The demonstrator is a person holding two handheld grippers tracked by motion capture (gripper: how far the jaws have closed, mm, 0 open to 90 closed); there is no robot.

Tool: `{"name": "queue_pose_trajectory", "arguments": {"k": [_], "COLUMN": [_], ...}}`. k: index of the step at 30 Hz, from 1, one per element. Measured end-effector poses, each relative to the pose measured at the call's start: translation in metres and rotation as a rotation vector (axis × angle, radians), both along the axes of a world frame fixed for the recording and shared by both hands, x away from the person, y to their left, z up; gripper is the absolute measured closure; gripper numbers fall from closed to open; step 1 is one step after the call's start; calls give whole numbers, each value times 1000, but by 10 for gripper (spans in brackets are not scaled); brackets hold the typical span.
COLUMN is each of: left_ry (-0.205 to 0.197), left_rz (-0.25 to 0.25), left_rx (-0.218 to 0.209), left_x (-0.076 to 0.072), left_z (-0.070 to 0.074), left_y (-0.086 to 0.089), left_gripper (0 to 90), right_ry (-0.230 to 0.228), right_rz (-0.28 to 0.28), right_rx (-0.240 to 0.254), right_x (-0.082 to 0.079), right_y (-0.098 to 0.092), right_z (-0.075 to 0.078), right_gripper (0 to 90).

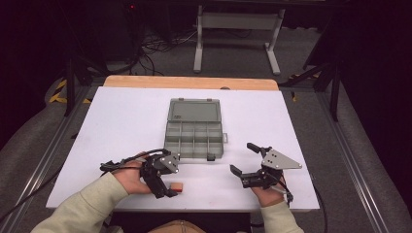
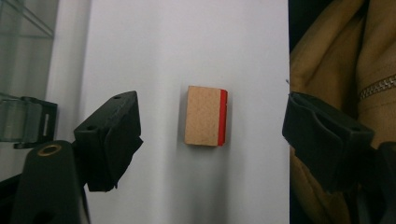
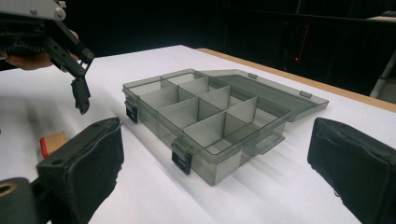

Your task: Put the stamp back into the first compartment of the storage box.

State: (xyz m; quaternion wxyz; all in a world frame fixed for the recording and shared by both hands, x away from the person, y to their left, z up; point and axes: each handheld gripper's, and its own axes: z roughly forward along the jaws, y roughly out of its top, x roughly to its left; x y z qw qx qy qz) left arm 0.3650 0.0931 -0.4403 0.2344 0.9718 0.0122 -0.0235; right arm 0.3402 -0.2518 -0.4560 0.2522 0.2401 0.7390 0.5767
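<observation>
A small tan block with one red face (image 1: 178, 186) (image 2: 205, 116) lies on the white table near its front edge. My left gripper (image 1: 171, 182) (image 2: 212, 109) is open and straddles the block, with a gap between each pad and the block. In the right gripper view the block (image 3: 53, 140) peeks out behind the left jaw. A grey translucent compartment box (image 1: 194, 133) (image 3: 205, 121) stands mid-table, its lid laid open at the far side and its compartments looking empty. My right gripper (image 1: 243, 158) (image 3: 217, 135) is open with nothing between its jaws, and points at the box from the front right.
The white tabletop (image 1: 121, 121) has a wooden strip (image 1: 189, 81) along its far edge. The box's front latch (image 2: 35, 121) is at the left of the left gripper view. A tan jacket (image 2: 336, 46) lies past the table's front edge. A metal stand (image 1: 238, 29) is on the floor beyond.
</observation>
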Motion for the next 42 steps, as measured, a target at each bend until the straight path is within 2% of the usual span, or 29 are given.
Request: {"name": "queue_pose_trajectory", "arguments": {"k": [6, 9, 14, 19, 25, 27, 31, 42], "left_ry": [19, 23, 19, -11, -27, -48, -65, -68], "left_rz": [-2, -12, -16, -24, -30, -38, -38, -42], "left_rx": [39, 60, 55, 74, 74, 76, 79, 77], "left_x": [3, 3, 3, 1, 0, -2, -2, -2], "left_z": [-4, -6, -8, -14, -17, -18, -18, -17], "left_y": [-1, -4, -6, -7, -8, -8, -8, -8], "left_gripper": [233, 277, 350, 419, 512, 592, 654, 661], "right_ry": [1, 3, 4, 7, 9, 10, 13, 14], "right_rz": [0, 0, 0, 0, -2, -2, 4, 5], "right_rx": [-1, -1, -2, -3, -4, -6, -3, -1], "right_x": [0, 0, 0, 0, 1, 1, 1, 1], "right_y": [0, 0, 0, 0, 0, 0, 0, 0], "right_z": [0, 0, 0, -1, -1, -1, -1, -1], "right_gripper": [41, 41, 41, 41, 42, 42, 42, 42]}}
